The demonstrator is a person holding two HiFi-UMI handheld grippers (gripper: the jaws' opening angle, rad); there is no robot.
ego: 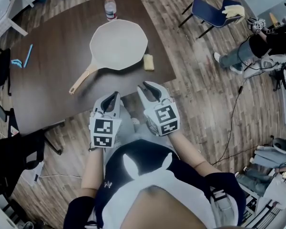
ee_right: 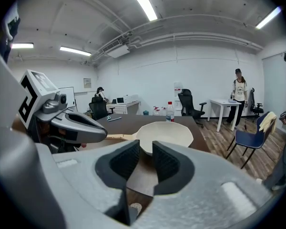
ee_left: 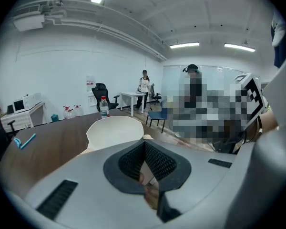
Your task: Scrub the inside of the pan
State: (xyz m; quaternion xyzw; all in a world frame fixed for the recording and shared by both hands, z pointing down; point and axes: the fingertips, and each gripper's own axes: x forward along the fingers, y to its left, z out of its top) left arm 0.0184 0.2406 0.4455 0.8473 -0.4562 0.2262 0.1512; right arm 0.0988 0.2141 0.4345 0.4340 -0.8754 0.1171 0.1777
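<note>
Pan [ego: 118,45], cream-white, pale wooden handle

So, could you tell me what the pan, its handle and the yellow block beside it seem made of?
Pan: matte cream surface without glare, perhaps ceramic-coated metal. Handle: pale tan, probably wood, though grain is not visible. Yellow block: soft rounded edges, likely a foam sponge.

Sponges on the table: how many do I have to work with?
1. The sponge lies on the table, just right of the pan in the head view, beside its rim. None seems hidden.
</note>
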